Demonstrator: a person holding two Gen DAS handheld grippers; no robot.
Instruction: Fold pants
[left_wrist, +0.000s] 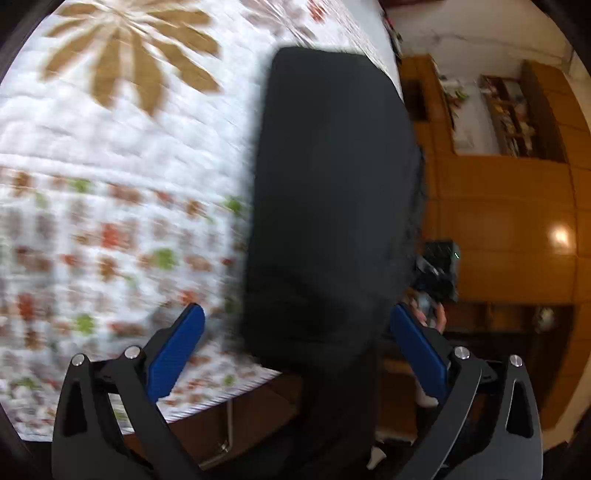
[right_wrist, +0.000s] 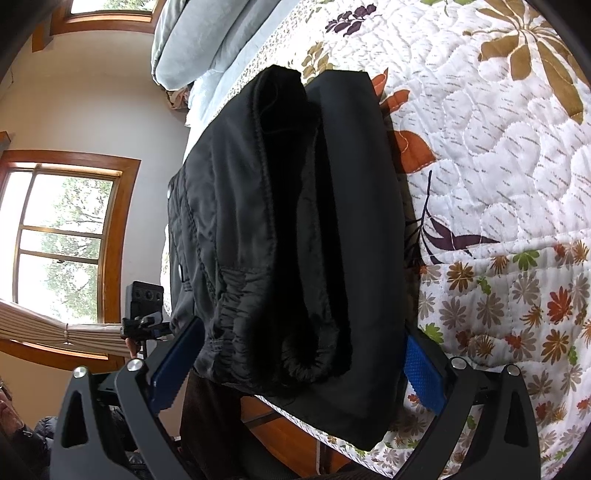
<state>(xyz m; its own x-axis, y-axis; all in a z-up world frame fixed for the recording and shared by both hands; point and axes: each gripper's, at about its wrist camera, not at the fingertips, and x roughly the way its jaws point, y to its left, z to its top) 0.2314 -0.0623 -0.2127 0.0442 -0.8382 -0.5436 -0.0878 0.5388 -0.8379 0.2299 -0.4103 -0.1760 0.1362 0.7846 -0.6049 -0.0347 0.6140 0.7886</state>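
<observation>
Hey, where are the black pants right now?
The folded black pants lie on the white floral quilt at the bed's near edge, centred in both wrist views between each gripper's open blue fingers, with the pale blue pillow beyond them.

The left wrist view is smeared by motion: the white floral quilted bedspread (left_wrist: 110, 184) at left loses its pattern, and the black folded fabric pants (left_wrist: 332, 192) show no seams. The wooden wall shelves (left_wrist: 513, 114) at upper right hold unreadable clutter.
</observation>
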